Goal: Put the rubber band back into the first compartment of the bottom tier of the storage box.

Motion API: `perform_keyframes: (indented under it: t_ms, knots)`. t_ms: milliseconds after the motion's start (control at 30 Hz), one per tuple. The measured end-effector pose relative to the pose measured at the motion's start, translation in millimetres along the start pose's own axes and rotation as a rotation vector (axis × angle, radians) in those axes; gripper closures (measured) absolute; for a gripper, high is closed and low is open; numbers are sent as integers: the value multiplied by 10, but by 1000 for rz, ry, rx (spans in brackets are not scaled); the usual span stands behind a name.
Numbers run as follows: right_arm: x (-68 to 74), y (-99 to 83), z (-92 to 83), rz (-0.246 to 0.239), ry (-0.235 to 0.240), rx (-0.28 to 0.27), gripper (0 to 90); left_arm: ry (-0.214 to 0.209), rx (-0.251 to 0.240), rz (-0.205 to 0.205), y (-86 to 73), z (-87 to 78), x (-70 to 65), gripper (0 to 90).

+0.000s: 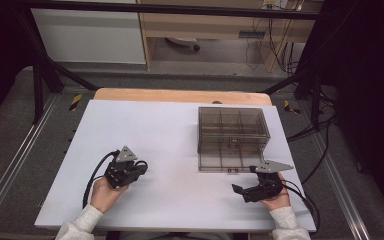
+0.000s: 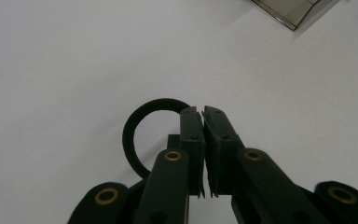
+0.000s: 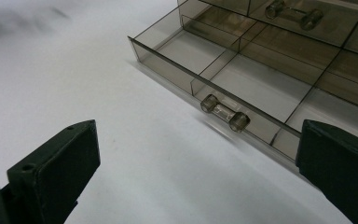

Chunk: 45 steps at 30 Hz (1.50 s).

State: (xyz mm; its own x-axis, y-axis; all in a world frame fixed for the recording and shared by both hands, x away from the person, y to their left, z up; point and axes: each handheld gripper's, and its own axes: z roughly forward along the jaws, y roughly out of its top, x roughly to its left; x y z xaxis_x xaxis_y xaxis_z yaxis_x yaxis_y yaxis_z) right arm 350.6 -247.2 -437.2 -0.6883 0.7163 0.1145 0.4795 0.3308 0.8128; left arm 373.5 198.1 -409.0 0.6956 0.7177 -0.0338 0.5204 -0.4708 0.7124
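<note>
left gripper (image 2: 204, 112) jaws clenched on a black ring (image 2: 135, 122); right gripper (image 3: 196, 172) released before the drawer handle (image 3: 224, 113). carry the ring level into the open drawer (image 3: 242, 77).

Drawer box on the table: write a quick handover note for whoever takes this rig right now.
Left hand-held gripper: shut on the rim of a black ring, low over the white table, left of the box.
Right hand-held gripper: open, empty, pointing at the drawer box.
Lower drawer: pulled out, its visible compartments empty, clear handle facing the right gripper.
Done: drawer open, ring gripped.
Left: likely carry the ring into a compartment, then close the drawer.
</note>
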Motion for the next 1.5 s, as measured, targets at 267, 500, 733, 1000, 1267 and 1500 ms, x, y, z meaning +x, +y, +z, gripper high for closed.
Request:
perform_keyframes:
  t_ms: [267, 500, 733, 1000, 1267, 1500]
  knots:
    - [-4, -1, -4, 5, -2, 2, 4, -15, -3, 7, 64, 14, -63, 855]
    - [-6, -1, -3, 6, 0, 1, 4, -29, -7, 17, 127, 37, -130, 855]
    - [-8, 0, -5, 6, 0, 1, 4, -43, -13, 29, 199, 65, -204, 855]
    - [-7, -1, -4, 5, 2, 1, 4, -53, -18, 39, 258, 85, -262, 855]
    - [-7, -1, -3, 4, 1, 2, 4, -63, -17, 49, 313, 113, -313, 855]
    - [-7, -1, -4, 6, 2, 1, 4, -69, -23, 58, 371, 137, -363, 855]
